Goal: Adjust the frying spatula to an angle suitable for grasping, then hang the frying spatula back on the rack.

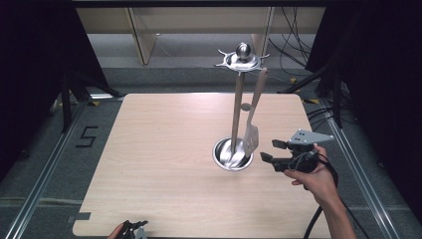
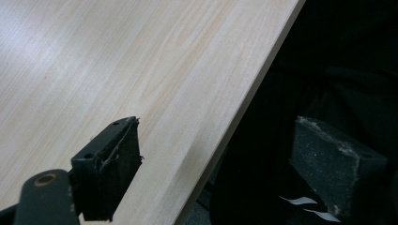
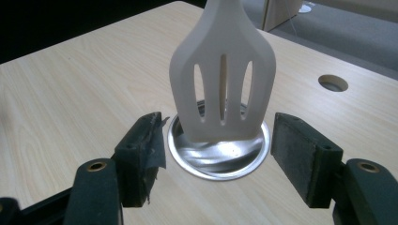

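Observation:
A metal utensil stand (image 1: 237, 102) rises from a round steel base (image 1: 232, 154) at the middle right of the table; its top is a hooked crown (image 1: 242, 58). A white slotted spatula (image 1: 252, 134) hangs from the crown, blade down over the base. My right gripper (image 1: 271, 151) is open just right of the blade, apart from it. In the right gripper view the spatula (image 3: 223, 79) hangs beyond the open right gripper (image 3: 218, 145), over the base (image 3: 220, 157). My left gripper (image 1: 135, 227) sits at the table's near edge; the left gripper (image 2: 230, 157) is open and holds nothing.
The light wooden table (image 1: 164, 149) has a small round hole (image 1: 245, 106) behind the stand. Its near edge (image 2: 244, 108) runs between the left jaws. Metal rails, cables and dark curtains flank the table, and wooden furniture legs stand behind it.

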